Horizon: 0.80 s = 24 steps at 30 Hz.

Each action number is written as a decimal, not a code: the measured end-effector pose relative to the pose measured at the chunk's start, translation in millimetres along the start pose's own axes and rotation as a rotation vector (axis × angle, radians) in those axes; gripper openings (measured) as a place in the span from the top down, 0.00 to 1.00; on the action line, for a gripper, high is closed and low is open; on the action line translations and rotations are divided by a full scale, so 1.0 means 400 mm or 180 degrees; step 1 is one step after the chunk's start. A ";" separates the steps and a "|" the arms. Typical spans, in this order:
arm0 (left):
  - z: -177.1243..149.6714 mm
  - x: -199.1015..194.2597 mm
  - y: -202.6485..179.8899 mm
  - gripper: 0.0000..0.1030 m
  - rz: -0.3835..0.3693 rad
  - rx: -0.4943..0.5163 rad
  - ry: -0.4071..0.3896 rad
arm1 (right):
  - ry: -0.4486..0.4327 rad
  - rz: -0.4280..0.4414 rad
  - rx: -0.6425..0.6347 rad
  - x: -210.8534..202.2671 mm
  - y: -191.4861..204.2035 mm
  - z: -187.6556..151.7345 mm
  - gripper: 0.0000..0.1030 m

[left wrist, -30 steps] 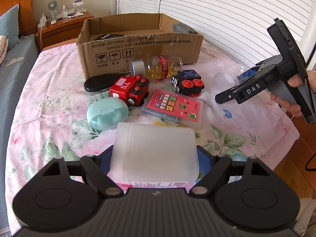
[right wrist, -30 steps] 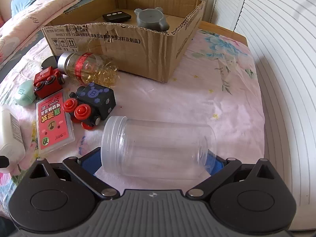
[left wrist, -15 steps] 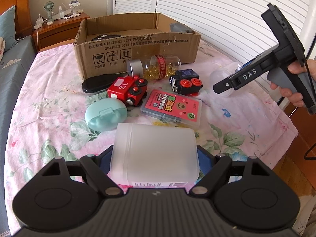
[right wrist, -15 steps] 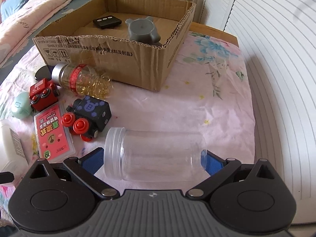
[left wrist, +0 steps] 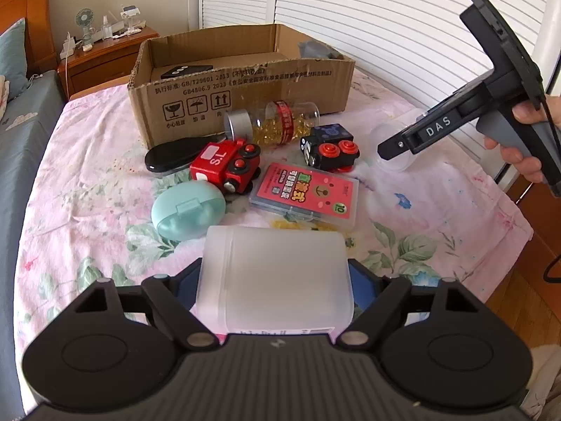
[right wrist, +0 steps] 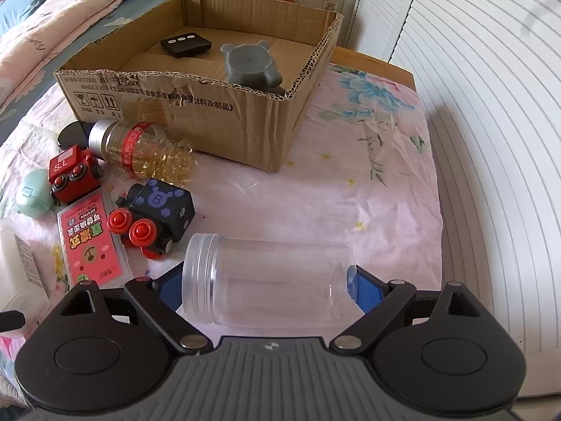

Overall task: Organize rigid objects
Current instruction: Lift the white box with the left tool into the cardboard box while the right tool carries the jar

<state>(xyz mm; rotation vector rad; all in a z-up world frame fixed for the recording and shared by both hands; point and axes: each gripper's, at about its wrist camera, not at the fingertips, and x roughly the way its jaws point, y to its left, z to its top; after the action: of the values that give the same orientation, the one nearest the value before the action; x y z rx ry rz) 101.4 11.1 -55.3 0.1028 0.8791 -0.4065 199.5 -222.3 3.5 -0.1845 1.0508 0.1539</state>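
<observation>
My left gripper [left wrist: 275, 280] is spread wide and clamps a frosted white plastic bottle [left wrist: 277, 277] by its two sides, above the pink floral bedsheet [left wrist: 87, 175]. My right gripper [right wrist: 266, 286] is equally wide, its blue pads [right wrist: 364, 287] pressing the ends of a clear lidless plastic jar [right wrist: 266, 280] held sideways. Beyond lies an open brown cardboard box [right wrist: 217, 105] holding a black remote [right wrist: 186, 42] and a grey knobbed lid [right wrist: 250, 63].
</observation>
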 end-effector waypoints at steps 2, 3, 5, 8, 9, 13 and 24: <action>0.003 0.000 0.004 0.20 -0.0025 -0.0011 0.0005 | -0.0004 0.0015 -0.0017 -0.003 0.001 -0.001 0.08; 0.005 -0.001 0.006 0.20 -0.0043 -0.0003 0.0014 | -0.0013 0.0028 -0.0022 -0.006 0.001 -0.002 0.08; 0.012 -0.006 0.009 0.20 -0.0081 0.0026 0.0033 | -0.0025 0.0046 -0.0029 -0.014 0.002 -0.002 0.08; 0.025 -0.022 0.011 0.20 -0.0111 0.0101 0.0021 | -0.0073 0.0065 -0.0035 -0.032 0.004 -0.002 0.08; 0.031 -0.029 0.012 0.20 -0.0112 0.0128 0.0016 | -0.0093 0.0076 -0.0033 -0.040 0.003 -0.001 0.08; 0.058 -0.053 0.020 0.20 -0.0108 0.0230 -0.0004 | -0.0170 0.0125 -0.0046 -0.074 0.005 0.002 0.08; 0.195 -0.090 0.055 0.20 -0.0103 0.0337 -0.0226 | -0.0441 0.0262 -0.0113 -0.162 0.015 0.051 0.08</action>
<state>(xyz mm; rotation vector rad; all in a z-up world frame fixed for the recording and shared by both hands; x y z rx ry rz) 146.4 22.6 20.3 0.1706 0.7900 -0.4843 183.9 -214.4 69.3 -0.1605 0.9186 0.2564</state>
